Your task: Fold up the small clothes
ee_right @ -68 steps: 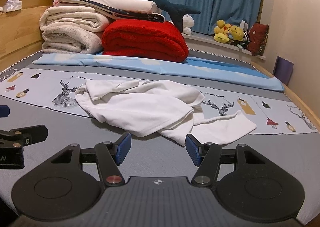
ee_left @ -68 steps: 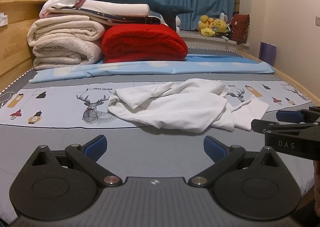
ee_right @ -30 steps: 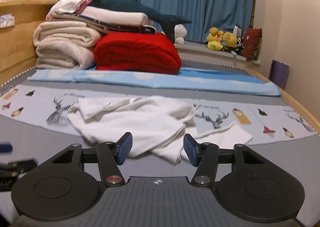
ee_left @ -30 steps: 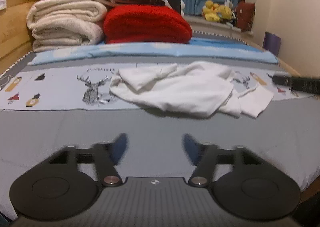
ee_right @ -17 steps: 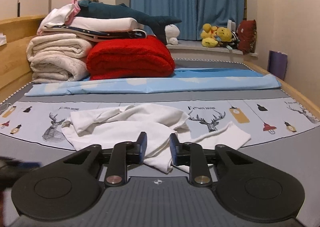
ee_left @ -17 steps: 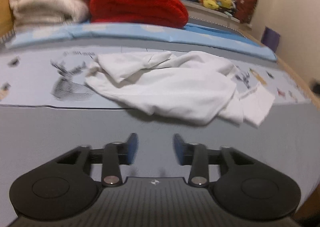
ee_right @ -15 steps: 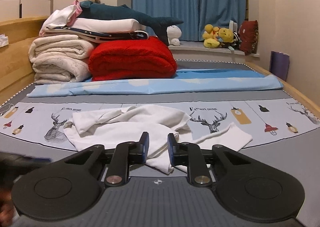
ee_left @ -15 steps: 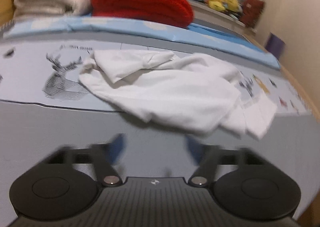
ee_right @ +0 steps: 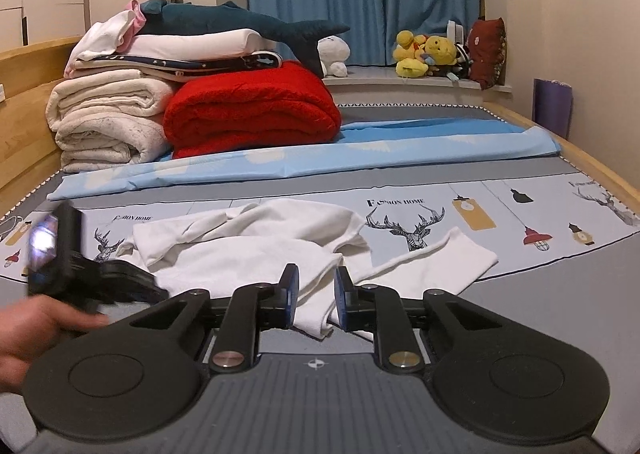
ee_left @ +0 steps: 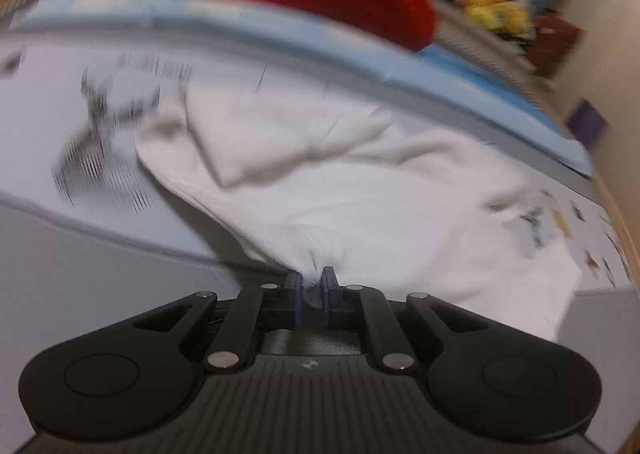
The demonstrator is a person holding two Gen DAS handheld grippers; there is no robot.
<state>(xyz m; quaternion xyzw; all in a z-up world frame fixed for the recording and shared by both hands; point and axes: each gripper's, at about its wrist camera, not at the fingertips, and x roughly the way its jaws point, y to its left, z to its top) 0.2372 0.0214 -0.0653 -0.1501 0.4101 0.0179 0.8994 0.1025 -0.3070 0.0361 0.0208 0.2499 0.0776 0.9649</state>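
Note:
A crumpled white garment point(ee_right: 260, 250) lies on the grey printed bedspread point(ee_right: 520, 294). In the blurred left wrist view the garment point(ee_left: 320, 174) fills the middle, and my left gripper point(ee_left: 311, 282) is shut on a pinch of its near edge. The right wrist view shows that left gripper point(ee_right: 160, 290) at the garment's left edge, held by a hand point(ee_right: 36, 330). My right gripper point(ee_right: 316, 294) hovers at the garment's near fold. Its jaws stand a narrow gap apart. The cloth shows through the gap and the pads do not visibly press on it.
Folded cream blankets point(ee_right: 104, 122) and a red blanket point(ee_right: 248, 114) are stacked at the far left under a shark plush point(ee_right: 240, 20). A light-blue sheet point(ee_right: 320, 162) runs across behind the garment. The wooden bed rail point(ee_right: 600, 178) borders the right side, with a purple bag point(ee_right: 552, 106) beyond.
My left gripper swept forward and down to the garment's near edge, opened wide, then shut on the cloth. The right jaws narrowed from wide to a small gap and edged closer.

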